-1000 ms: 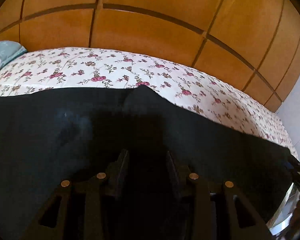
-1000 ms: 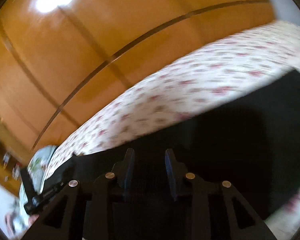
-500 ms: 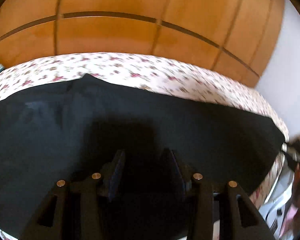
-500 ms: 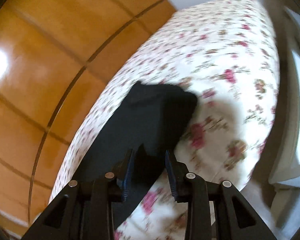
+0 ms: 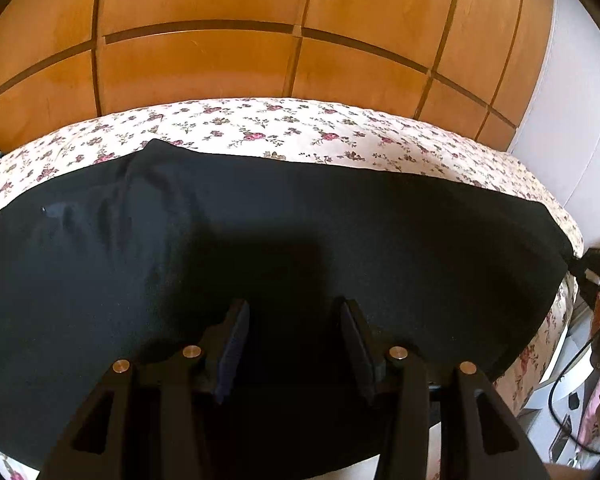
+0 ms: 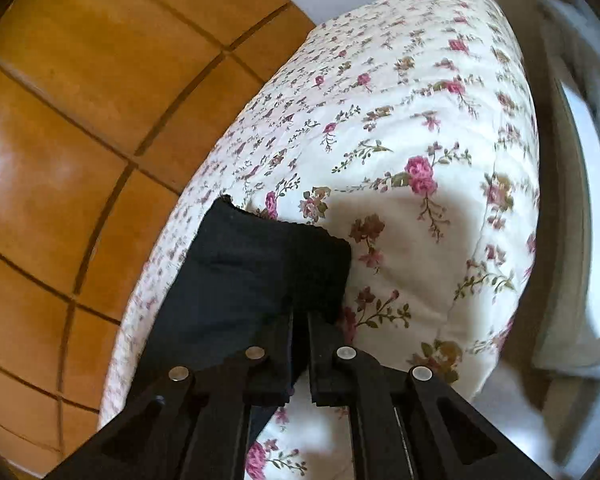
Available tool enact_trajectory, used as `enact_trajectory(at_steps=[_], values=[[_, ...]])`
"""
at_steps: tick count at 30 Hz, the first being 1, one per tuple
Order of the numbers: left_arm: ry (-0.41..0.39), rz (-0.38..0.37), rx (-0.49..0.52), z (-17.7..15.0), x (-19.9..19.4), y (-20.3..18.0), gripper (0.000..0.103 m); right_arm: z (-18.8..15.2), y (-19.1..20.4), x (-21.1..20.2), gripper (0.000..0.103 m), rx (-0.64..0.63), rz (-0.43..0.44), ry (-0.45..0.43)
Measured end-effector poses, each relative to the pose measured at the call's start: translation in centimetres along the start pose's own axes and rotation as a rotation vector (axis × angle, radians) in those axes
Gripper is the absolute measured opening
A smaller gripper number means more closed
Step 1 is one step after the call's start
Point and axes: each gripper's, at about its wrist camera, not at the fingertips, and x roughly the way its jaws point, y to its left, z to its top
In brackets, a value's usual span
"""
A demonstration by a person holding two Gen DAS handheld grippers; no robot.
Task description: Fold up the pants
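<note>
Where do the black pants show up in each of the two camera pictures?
Left wrist view: the pants spread across the whole middle, on the flowered bedspread.
Right wrist view: only one end of the pants, lower left.
Shared landmark: the wooden wall behind the bed.

This is a bedroom in a home. There is a bed with a flowery cover (image 5: 300, 128). Big wooden closet doors (image 5: 204, 60) stand behind it.
</note>
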Motion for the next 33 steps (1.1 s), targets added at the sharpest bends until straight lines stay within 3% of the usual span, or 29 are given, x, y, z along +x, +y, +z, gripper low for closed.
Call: enact_trajectory(at_steps=[3,5,6,7,12,18,26,33], values=[[0.013,0.001,-0.023,0.4,-0.1,0.2,0.048,0.1,0.1,-1.1,0.020,-0.005,0.029,-0.018],[0.023,0.022,-0.047,0.7,-0.2,0.3,0.048,0.1,-0.1,-2.0,0.043,-0.015,0.021,-0.042],[0.026,0.037,-0.054,0.9,-0.3,0.4,0.049,0.1,-0.2,-2.4,0.061,-0.019,0.022,-0.054],[0.028,0.061,-0.060,1.1,-0.3,0.4,0.049,0.1,-0.2,-2.4,0.066,-0.022,0.026,-0.056],[0.033,0.119,-0.070,1.4,-0.6,0.8,0.049,0.0,0.0,-0.7,0.066,-0.039,0.068,0.029],[0.037,0.147,-0.089,1.3,-0.9,1.4,0.049,-0.3,1.1,0.6,0.065,-0.077,0.084,0.028],[0.045,0.162,-0.116,1.0,-0.8,2.2,0.049,0.4,1.2,2.4,0.052,-0.045,0.098,0.024],[0.049,0.161,-0.107,0.8,-0.4,2.2,0.050,0.8,1.2,3.3,0.029,-0.041,0.100,0.048]])
